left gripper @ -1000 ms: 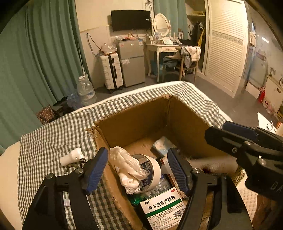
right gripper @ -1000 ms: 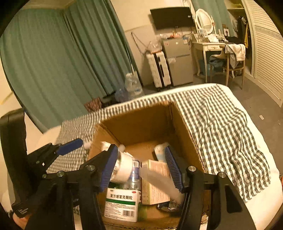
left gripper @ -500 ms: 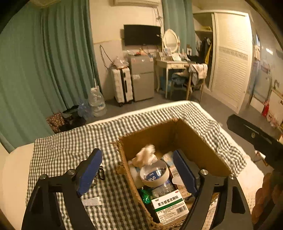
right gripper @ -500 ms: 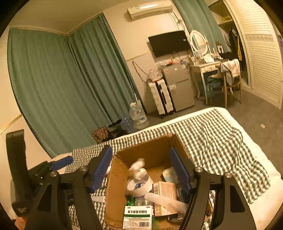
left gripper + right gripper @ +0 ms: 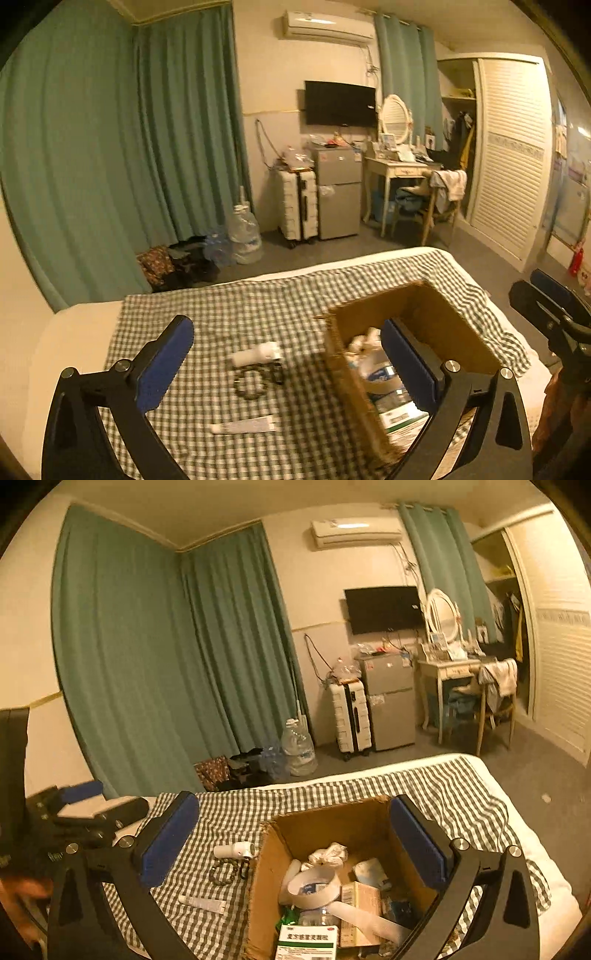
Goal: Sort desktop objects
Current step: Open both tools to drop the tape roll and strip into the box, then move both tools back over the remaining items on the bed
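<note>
We see the bed under its checked cloth carrying everything, and toward its right edge stands the open cardboard box, already holding a roll of tape, a crumpled tissue and a green-and-white medicine carton. Left of the box, near the middle of the cloth, three things lie loose: a small white cylinder just beside the box wall, a dark bead bracelet touching or nearly touching it on the near side, and, nearer to us, a flat white tube by itself. Our left claw stands wide, its jaws having just been opening, with nothing gripped; our right claw is likewise released and empty above the box, its jaws also just opened. We judge the tube the likely next pick: it lies below and slightly left of the left claw's centre, its long axis running roughly left to right across the bed, so the jaws would need to turn to close across its width. The left hand is the nearer one.
</note>
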`<state>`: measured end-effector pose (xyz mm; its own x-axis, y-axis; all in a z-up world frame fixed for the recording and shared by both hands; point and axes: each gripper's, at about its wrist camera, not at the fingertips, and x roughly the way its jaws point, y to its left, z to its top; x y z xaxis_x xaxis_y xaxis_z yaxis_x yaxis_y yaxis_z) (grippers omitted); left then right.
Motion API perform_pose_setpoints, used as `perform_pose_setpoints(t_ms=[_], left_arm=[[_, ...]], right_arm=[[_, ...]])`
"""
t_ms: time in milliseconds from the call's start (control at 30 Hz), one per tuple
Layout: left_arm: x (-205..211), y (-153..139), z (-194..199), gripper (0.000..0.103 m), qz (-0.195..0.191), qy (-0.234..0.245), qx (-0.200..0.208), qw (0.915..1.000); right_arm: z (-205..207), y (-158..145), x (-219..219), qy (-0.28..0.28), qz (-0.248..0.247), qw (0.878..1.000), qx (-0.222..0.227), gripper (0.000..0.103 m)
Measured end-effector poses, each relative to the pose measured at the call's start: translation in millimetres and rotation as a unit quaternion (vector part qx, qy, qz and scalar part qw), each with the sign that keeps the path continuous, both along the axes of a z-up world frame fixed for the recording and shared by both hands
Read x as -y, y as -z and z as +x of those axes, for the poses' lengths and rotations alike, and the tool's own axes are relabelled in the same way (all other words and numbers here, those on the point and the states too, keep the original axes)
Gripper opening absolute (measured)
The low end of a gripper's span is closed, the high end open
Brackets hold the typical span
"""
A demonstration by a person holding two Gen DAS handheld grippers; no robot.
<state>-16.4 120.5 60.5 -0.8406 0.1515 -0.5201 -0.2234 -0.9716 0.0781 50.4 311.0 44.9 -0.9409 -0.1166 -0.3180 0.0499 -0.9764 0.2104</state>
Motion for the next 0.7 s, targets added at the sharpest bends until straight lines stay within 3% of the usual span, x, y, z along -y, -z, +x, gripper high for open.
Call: perform_pose_setpoints(t_ms=[367,567,700], left_arm=[[83,16,-2,0.103,-0.008,-0.047,-0.003,0.9988],[125,47,-6,0.103,-0.024,-0.073,-0.013,0.9970],[148,74,-18,0.103,0.003,-0.081,0.017,0.9965]], right_arm=[[-2,5,58,-0.048,0.025,0.998,-0.017,0.103],[-11,18,88,-0.049,0.054,0.997,-0.014,0.103],[-18,30,103,-0.071,0.066,0.995,-0.005,0.103]])
